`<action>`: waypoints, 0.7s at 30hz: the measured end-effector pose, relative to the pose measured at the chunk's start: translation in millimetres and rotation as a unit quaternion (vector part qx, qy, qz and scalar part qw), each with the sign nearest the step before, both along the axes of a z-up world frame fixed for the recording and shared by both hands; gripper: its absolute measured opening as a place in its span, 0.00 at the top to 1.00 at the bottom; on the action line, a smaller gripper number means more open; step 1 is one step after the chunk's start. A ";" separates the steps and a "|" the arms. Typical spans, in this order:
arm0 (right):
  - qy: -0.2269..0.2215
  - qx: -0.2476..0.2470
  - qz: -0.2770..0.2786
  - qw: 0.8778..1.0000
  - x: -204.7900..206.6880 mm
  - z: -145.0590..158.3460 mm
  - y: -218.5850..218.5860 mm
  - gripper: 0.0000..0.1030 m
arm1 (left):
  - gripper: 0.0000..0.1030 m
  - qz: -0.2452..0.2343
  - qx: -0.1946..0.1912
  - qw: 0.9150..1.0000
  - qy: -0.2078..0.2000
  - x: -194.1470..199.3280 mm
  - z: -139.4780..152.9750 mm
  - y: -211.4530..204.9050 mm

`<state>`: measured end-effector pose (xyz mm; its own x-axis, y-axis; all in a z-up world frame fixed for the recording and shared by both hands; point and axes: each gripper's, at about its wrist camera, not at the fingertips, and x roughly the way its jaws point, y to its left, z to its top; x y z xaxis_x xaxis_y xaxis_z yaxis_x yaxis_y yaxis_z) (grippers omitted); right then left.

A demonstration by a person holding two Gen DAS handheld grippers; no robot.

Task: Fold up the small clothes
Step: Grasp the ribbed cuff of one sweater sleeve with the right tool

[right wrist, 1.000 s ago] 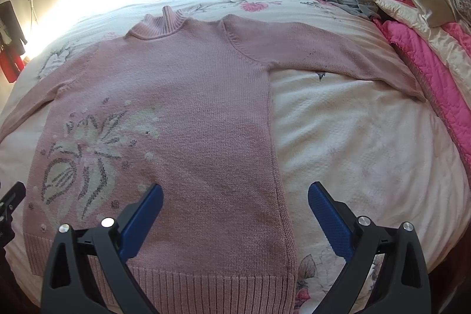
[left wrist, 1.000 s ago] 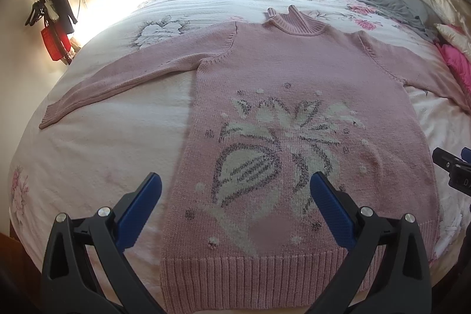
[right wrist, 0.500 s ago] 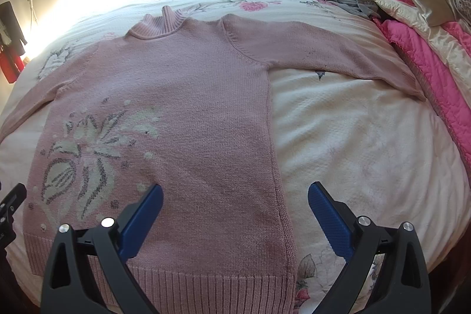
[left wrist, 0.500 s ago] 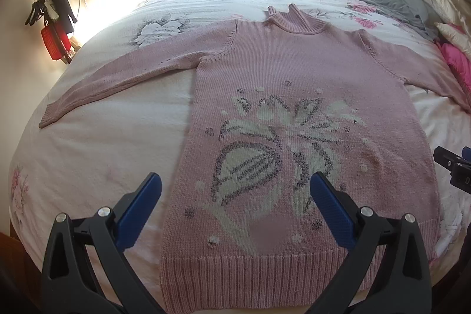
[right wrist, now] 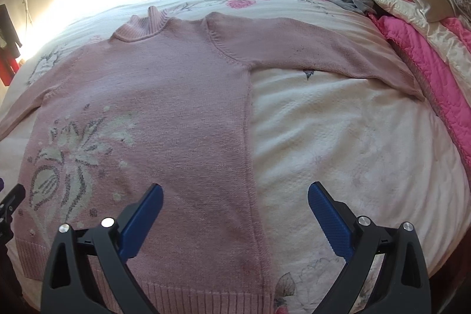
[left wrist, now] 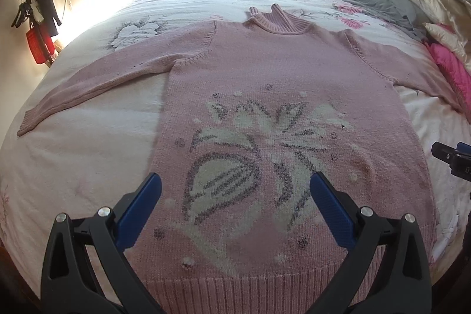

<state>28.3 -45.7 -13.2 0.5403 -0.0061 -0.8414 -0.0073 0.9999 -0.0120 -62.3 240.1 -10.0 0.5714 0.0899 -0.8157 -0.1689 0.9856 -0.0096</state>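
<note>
Left wrist view shows my left tool [left wrist: 235,192] spread wide and empty, hanging above the lower front of the pink knitted sweater [left wrist: 282,108], its blue pads straddling the flower motif [left wrist: 253,167]. Right wrist view has my right tool [right wrist: 235,197] just as wide and also holding nothing, poised over the sweater's right side seam [right wrist: 248,155], one pad over knit and the other over the white bedspread [right wrist: 353,143].

Almost nothing has changed over the last second: both views sit where they did, the sweater lies exactly as flat, and neither tool has narrowed (the framing shifts by a hair at most). I take that as a pause before the first fold rather than any progress on it.

Sweater lies face up on the bed, collar [left wrist: 276,21] away from me, ribbed hem [left wrist: 265,293] nearest, left sleeve [left wrist: 97,84] stretched out over the bedspread and right sleeve [right wrist: 318,52] reaching toward the pink quilt [right wrist: 435,78]. Nothing is folded yet. My guess is the sleeves come in first, so each tool will need to travel out to a cuff; the loose knit may drag and bunch if I pinch only one layer.
</note>
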 end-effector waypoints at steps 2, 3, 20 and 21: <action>0.001 0.012 -0.021 1.000 19.0 2.8 -33.9 0.04 | 0.03 -0.008 -0.009 1.000 0.023 20.7 -7.9 -6.8; 0.004 0.011 -0.034 0.999 29.2 5.3 -52.8 0.04 | 0.03 -0.012 -0.007 0.999 0.029 31.3 -9.7 -12.3; 0.090 0.124 -0.274 0.949 208.3 -43.9 -362.8 0.07 | 0.03 -0.060 -0.027 0.998 -0.006 223.5 -10.0 -147.8; 0.094 0.133 -0.275 0.947 211.6 -51.2 -368.7 0.11 | 0.03 -0.059 -0.027 0.998 -0.004 228.7 -12.0 -150.7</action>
<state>239.9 -414.4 -64.4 0.3570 -0.0169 -0.9339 0.5394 0.8200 0.1914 166.4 89.4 -22.0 0.5819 -0.0227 -0.8130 -0.0509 0.9966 -0.0643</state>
